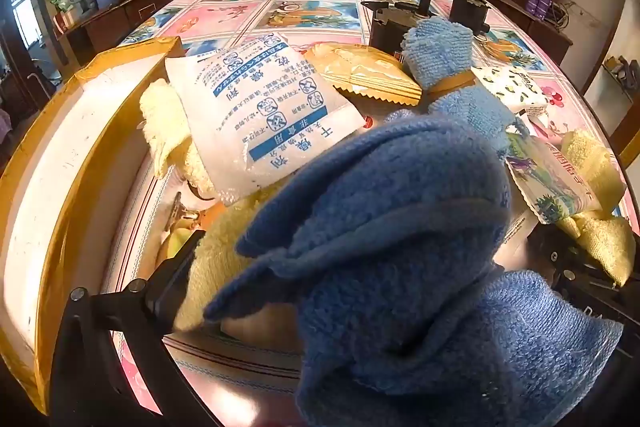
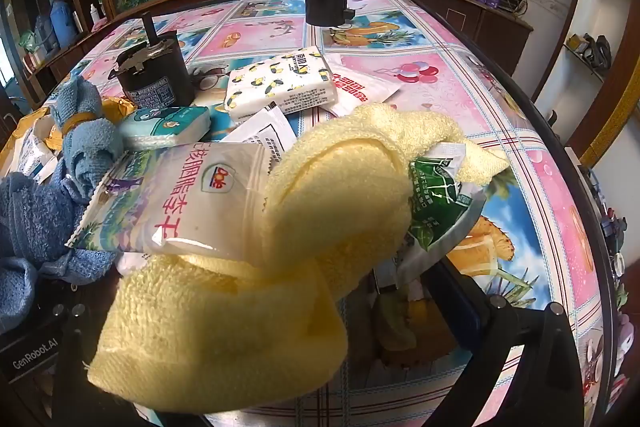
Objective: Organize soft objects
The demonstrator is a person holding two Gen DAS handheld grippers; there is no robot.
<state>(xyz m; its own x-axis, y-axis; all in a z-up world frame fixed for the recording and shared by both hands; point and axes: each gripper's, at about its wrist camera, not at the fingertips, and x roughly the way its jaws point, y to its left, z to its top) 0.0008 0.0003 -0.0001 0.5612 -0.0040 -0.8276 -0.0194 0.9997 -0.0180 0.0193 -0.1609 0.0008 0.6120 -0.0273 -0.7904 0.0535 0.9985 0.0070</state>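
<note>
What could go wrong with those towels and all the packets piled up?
1. The Dole packet rests on the yellow towel in the right gripper, so lifting the towel would likely tip it off.
2. The blue towel bunched over the left gripper blocks most of that camera's view, so a grab could miss.
3. The white desiccant packet leans on other things and might slide.
</note>
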